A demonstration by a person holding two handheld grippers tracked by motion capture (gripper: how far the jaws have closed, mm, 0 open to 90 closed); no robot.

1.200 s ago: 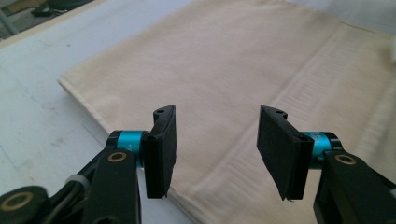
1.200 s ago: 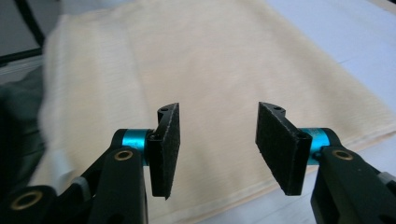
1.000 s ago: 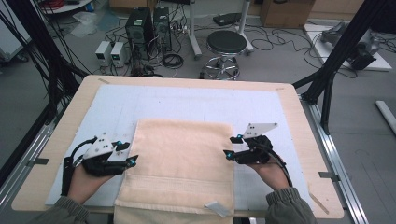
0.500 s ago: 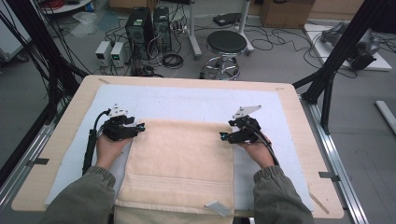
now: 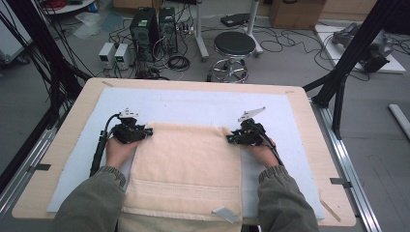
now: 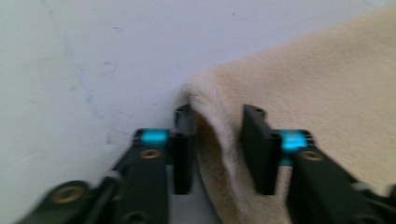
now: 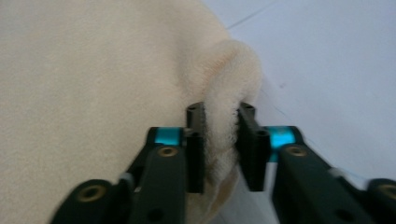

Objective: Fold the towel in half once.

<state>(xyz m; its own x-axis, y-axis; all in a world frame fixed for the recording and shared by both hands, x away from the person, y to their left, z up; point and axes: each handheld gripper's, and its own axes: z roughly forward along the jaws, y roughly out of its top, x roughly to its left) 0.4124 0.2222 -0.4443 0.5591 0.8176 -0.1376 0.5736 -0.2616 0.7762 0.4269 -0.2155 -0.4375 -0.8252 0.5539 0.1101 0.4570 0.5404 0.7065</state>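
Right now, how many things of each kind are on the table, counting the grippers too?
Cream towel: 1
Pale blue mat: 1
Grippers, left gripper and right gripper, each pinching a far corner of the towel: 2
Total: 4

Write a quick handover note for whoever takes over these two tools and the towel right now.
Left tool: jaws have just been closing, far left corner of the beige towel between them.
Right tool: also just closing, shut on the far right corner.
Towel lies flat on the white mat, near edge at the table's front.
Done: both far corners taken.
Left: probably lift and fold toward the near edge.
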